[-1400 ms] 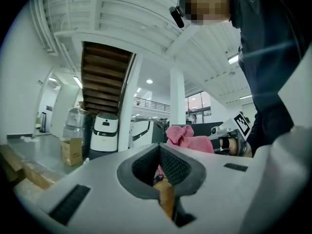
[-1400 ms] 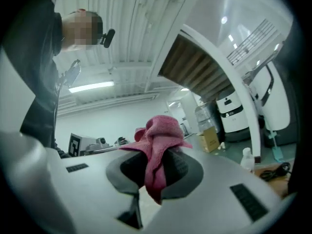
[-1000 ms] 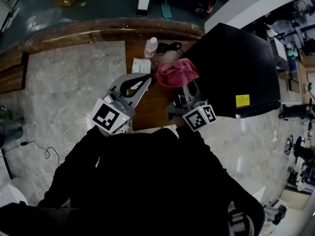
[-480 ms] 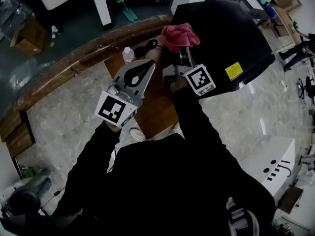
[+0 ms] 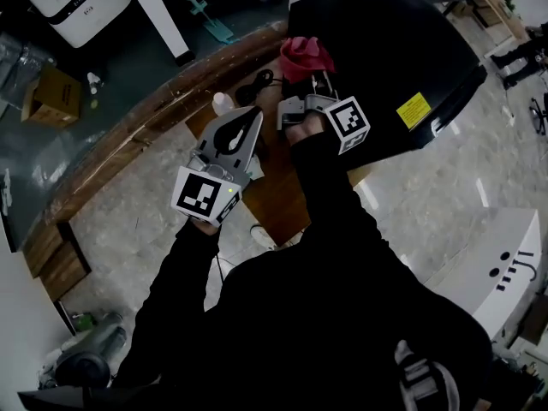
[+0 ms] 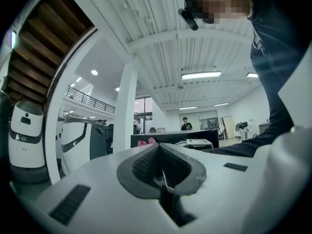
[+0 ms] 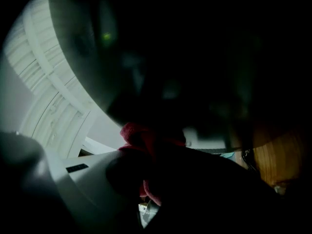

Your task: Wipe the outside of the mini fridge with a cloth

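At the mini fridge's (image 5: 394,50) near side: cloth up at the black panel.

The right gripper (image 5: 318,81) is clamped on a bunched pink cloth (image 5: 304,56) at the fridge's edge; actual contact is unclear. The left gripper (image 5: 253,114) has its jaws closed on nothing, over the wooden table (image 5: 274,187). The cloth looks soft and light and likely to drag, so grip its gathered middle. The fridge looks smooth, rigid and heavy.
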Motion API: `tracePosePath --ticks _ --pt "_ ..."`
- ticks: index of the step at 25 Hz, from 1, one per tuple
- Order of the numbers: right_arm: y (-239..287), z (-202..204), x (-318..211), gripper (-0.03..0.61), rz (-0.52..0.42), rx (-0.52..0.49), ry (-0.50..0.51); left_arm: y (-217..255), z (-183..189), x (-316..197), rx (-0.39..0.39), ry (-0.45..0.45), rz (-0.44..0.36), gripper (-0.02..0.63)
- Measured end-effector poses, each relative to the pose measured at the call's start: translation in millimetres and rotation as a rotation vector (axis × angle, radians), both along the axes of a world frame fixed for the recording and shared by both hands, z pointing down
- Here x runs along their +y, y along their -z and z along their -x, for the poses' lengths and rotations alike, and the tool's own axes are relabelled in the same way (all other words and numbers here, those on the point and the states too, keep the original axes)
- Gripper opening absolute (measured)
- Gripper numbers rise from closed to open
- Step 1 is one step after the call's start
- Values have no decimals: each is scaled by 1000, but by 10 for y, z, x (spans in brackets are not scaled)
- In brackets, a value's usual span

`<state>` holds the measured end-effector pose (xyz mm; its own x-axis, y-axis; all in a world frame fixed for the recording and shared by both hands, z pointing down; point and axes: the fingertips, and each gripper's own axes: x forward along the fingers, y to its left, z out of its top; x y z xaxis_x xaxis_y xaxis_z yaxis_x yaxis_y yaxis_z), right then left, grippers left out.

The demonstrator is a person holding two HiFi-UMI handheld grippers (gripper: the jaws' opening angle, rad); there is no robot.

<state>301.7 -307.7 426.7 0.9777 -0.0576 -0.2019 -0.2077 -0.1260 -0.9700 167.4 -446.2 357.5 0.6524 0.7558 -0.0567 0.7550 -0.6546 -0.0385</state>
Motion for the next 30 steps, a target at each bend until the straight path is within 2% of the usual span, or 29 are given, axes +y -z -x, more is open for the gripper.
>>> tracePosePath --ticks 5,13,17,25,30 --pt "-316 -19 13 55 -36 -45 20 -336 -237 157 -54 6 -35 5" --pt "-1447 -64 68 55 -71 -285 44 -1051 -580 336 -167 15 -95 5" --pt "-1983 -125 81 55 -121 -333 51 -1494 -733 425 -230 17 -118 5" --pt "-2993 -88 108 55 -173 -458 33 -2344 -849 601 -344 10 -187 5" --pt "-3498 -46 136 55 -208 -540 17 -2567 -801 627 -380 24 -195 5"
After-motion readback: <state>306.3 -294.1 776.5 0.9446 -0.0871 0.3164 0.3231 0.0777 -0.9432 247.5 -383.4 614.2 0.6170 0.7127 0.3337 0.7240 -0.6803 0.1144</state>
